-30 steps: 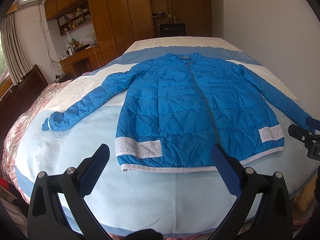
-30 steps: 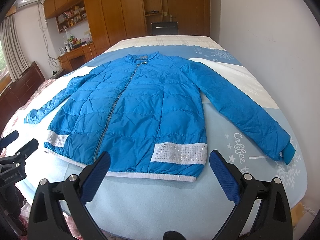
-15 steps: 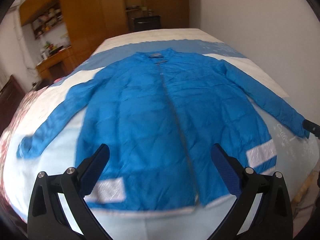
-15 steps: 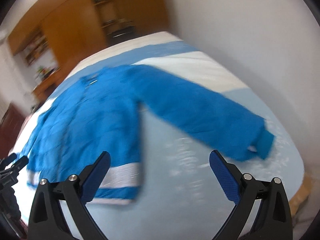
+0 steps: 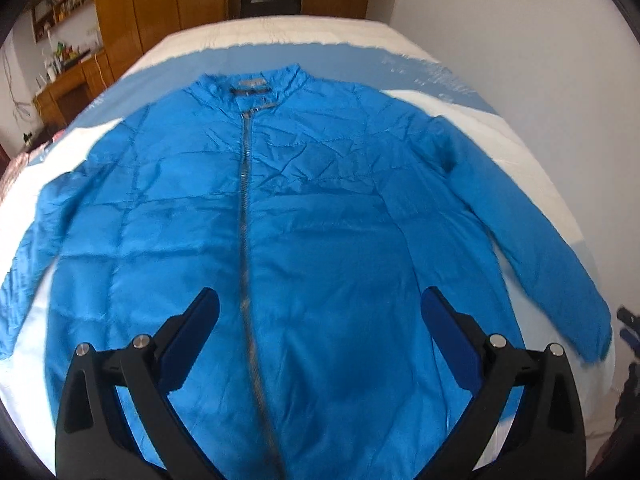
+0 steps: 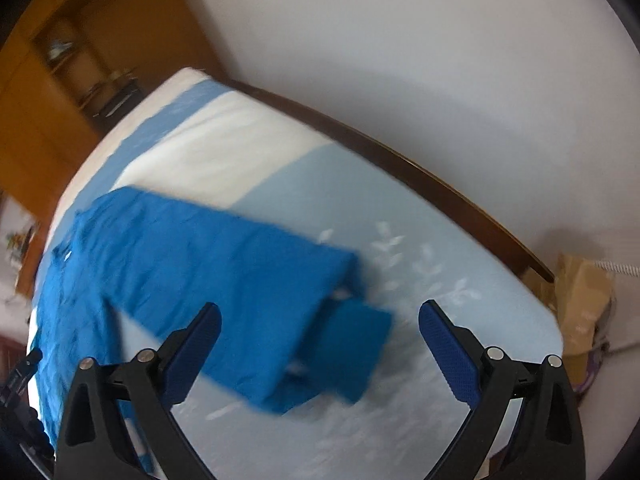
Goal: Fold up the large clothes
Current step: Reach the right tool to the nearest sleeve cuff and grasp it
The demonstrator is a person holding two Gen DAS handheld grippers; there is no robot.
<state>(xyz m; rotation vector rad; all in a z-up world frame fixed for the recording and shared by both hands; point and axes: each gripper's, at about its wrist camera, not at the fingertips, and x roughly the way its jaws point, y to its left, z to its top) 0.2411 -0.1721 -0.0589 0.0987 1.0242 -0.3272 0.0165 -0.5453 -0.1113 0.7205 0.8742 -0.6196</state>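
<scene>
While jacket (image 5: pixel 320 240) is lying flat, zipped, front up on bed (image 6: pixel 460 280), sleeves spread for folding, am hovering left tongs (image 5: pixel 320 320) released over lower torso, straddling zipper (image 5: pixel 245 200). Am aiming right tongs (image 6: pixel 320 332), also released and empty, at right sleeve cuff (image 6: pixel 352 352). Cuff is sitting near bed edge; wall close beyond, so open room is lying inward, toward jacket middle.

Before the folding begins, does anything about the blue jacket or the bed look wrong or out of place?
Nothing stands out. The blue jacket lies flat on the bed, front up, zipped, sleeves spread to both sides, only lightly creased. Left gripper and right gripper are open and empty.
</scene>
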